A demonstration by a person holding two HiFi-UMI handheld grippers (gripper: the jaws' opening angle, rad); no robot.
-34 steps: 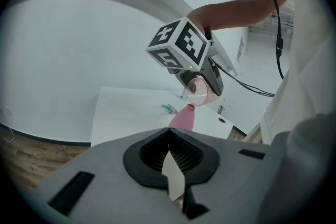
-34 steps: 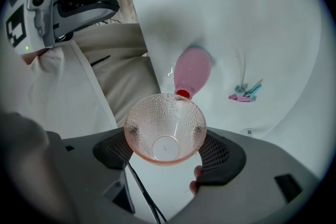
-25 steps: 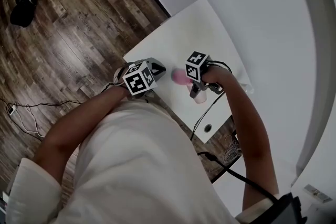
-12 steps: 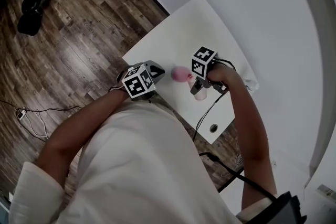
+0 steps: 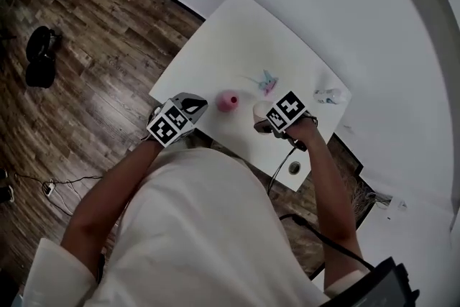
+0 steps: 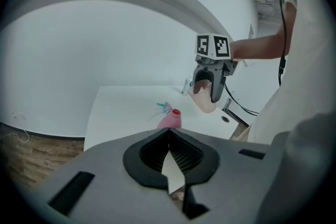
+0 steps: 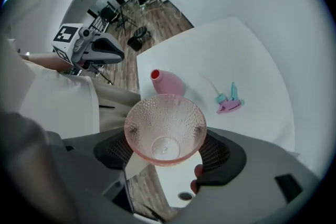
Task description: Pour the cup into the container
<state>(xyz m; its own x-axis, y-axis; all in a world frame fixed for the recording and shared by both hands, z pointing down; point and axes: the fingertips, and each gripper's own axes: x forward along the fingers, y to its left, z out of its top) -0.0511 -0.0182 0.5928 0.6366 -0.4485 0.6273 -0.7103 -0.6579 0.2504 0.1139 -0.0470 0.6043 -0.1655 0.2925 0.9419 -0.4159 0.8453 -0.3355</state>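
- Head view: container (image 5: 228, 101) stands on the worktop (image 5: 237, 32) near its front edge, between the two grippers. Pink, wide at the base, narrow red mouth on top.
- Cup (image 5: 261, 110) is near the container, on the person's right of it. It appears lifted off the worktop. Not over the red mouth, not touching the container.
- Right gripper view: right gripper (image 7: 167, 139) pinches the cup, one jaw on each side of the wall. Camera looks down into the cup, with a wide rim and a small base at centre, so the cup reads near upright, mouth up. Clear dimpled pink wall; no contents that I can make out.
- Same view: container sits beyond the cup's rim, up and a little left in frame.
- Left gripper view: left gripper (image 6: 168, 131) has its jaws pressed together at the tips, nothing between them. It hovers at the worktop's front edge, aimed at the container straight ahead. The cup hangs beyond that, to the right.
- Teal piece (image 5: 267, 83) lies farther back on the worktop, off the line between cup and container.
- Judgement: the coming move turns on a short shift to the person's left to bring the rim above the red mouth, then a tip leftward.
- Judgement: the right gripper has the cup, so the pour is its job. The left gripper is about as near the container and free to steady it.
- Judgement: wide rim against a narrow mouth, so spilling past the mouth is the main risk.
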